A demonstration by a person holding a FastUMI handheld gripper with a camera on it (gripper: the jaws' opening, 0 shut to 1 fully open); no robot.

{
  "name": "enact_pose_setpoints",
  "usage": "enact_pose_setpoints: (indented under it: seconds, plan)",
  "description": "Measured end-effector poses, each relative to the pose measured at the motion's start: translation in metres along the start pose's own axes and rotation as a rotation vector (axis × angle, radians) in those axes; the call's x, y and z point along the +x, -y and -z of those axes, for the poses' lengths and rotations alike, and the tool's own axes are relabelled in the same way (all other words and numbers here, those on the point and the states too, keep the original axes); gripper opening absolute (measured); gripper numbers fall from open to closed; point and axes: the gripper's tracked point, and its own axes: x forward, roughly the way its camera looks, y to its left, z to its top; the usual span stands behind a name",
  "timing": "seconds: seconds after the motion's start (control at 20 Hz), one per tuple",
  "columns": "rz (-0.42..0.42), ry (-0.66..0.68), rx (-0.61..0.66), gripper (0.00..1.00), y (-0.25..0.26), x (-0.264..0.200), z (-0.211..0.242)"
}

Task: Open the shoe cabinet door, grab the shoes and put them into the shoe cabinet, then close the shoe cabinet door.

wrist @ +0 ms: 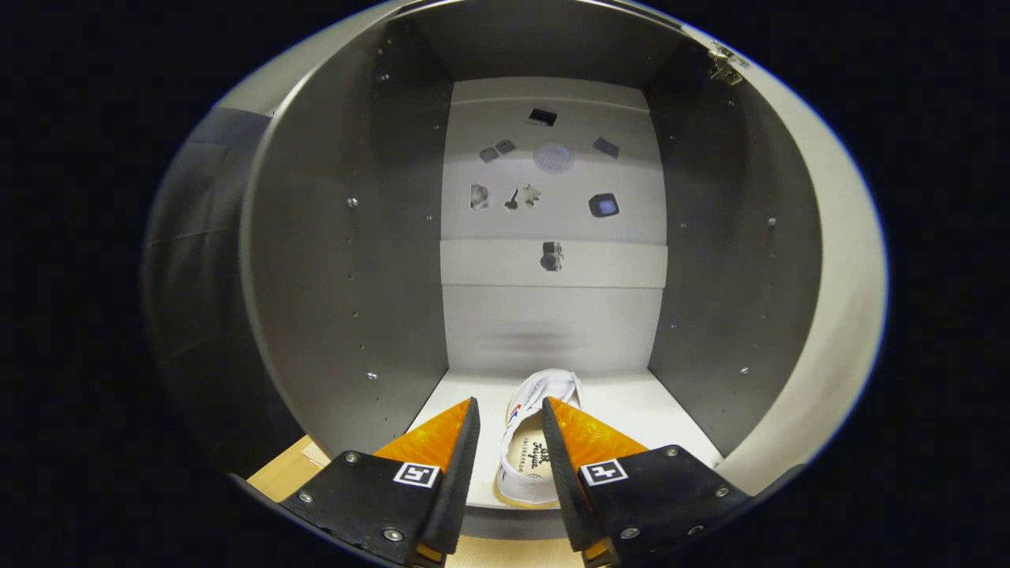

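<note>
Gripper (510,414) fingers stand narrowly apart, flanking the white shoe (535,442) without clearly pinching it; it lies at the cabinet floor's (631,410) front edge. Light, soft canvas: grip its collar.

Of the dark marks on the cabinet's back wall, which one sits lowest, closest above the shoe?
The lone mark on the raised band across the back wall. The others cluster higher up; this one hangs alone, in line above the shoe, which lies between the open gripper fingers.
</note>
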Motion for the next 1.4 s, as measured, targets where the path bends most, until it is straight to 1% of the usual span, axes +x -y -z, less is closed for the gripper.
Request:
enact_pose_setpoints:
  seconds: [0.3, 0.4, 0.45, 0.7, 1.0, 1.25, 1.4]
  plan:
    - [0.002, 0.053, -0.001, 0.57, -0.01, -0.097, -0.025]
    - [0.021, 0.069, -0.005, 0.58, -0.01, -0.127, -0.032]
    - [0.029, 0.081, -0.003, 0.61, -0.01, -0.141, -0.036]
    - [0.07, 0.131, 0.032, 0.65, -0.004, -0.219, -0.051]
    - [0.149, 0.145, 0.042, 0.68, 0.015, -0.291, -0.047]
    - [0.203, 0.174, 0.069, 0.71, 0.032, -0.344, -0.053]
    - [0.254, 0.182, 0.051, 0.73, 0.051, -0.371, -0.052]
